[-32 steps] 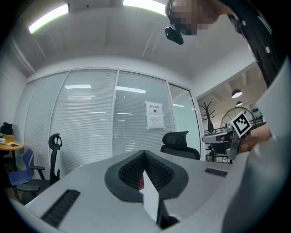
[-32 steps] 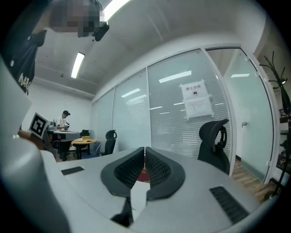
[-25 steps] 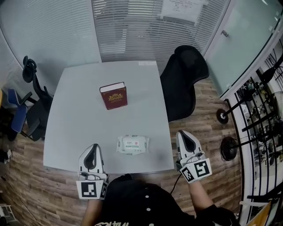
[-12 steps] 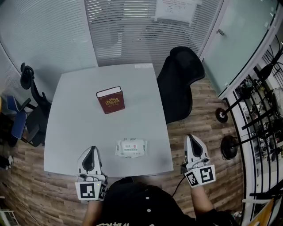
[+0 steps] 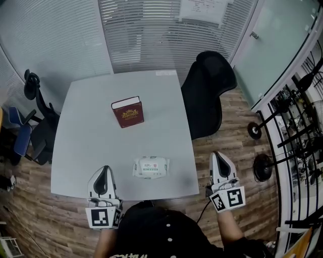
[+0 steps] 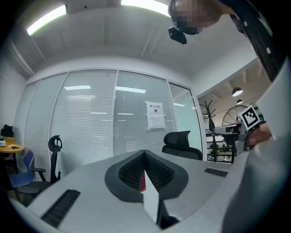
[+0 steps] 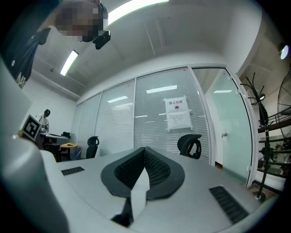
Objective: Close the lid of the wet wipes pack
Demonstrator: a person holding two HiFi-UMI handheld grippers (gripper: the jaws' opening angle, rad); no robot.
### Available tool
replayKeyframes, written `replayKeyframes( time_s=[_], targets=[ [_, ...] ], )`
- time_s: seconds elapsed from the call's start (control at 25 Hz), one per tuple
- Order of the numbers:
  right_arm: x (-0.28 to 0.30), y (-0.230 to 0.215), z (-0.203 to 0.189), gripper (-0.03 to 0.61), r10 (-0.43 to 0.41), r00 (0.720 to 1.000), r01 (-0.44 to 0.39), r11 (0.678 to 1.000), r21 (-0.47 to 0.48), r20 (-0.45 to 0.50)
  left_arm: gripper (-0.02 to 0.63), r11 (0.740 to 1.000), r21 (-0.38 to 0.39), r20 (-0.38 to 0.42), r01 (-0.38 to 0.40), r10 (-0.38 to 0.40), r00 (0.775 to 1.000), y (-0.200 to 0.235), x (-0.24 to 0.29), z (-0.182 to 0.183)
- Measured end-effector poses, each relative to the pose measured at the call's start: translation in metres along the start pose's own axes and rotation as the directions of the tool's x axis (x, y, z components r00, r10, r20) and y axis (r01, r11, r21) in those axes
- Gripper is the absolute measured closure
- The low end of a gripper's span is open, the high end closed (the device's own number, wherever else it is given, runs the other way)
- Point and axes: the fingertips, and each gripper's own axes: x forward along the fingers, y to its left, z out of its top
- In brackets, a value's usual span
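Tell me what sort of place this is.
Most likely a small office meeting room: glass partition walls with blinds, a black office chair beside a grey table, and a printed notice posted on the glass.

The person wears a black top (image 5: pixel 151 229) with small white buttons (image 5: pixel 168 240). The left gripper (image 5: pixel 104 170) and right gripper (image 5: pixel 218 156) are pale grey shells with black teardrop insets. Each carries a black-and-white marker cube (image 5: pixel 228 198), and a thin dark cable (image 5: pixel 202 211) hangs off the right one.
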Motion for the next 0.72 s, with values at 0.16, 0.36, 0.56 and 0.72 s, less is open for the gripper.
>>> replayKeyframes(
  time_s=[0.16,0.36,0.56,0.72],
  targets=[
    [0.003,0.003,-0.001,0.549,0.003,1.0,-0.003,1.0,0.007,-0.004,0.601,1.0,-0.014,-0.012,-0.002,0.002,1.0,0.001,0.0,-0.002],
    [0.007,0.004,0.002,0.549,0.004,1.0,-0.004,1.0,0.021,-0.003,0.601,1.0,0.014,0.01,0.007,-0.007,1.0,0.001,0.002,0.002],
    [0.01,0.01,0.002,0.549,0.012,1.0,-0.012,1.0,0.014,-0.001,0.601,1.0,0.0,0.001,0.003,-0.003,1.0,0.002,0.001,0.001],
    [0.012,0.014,0.001,0.549,0.016,1.0,-0.016,1.0,0.01,-0.004,0.601,0.999,-0.034,-0.019,-0.002,0.002,1.0,0.002,0.0,-0.002]
  ],
)
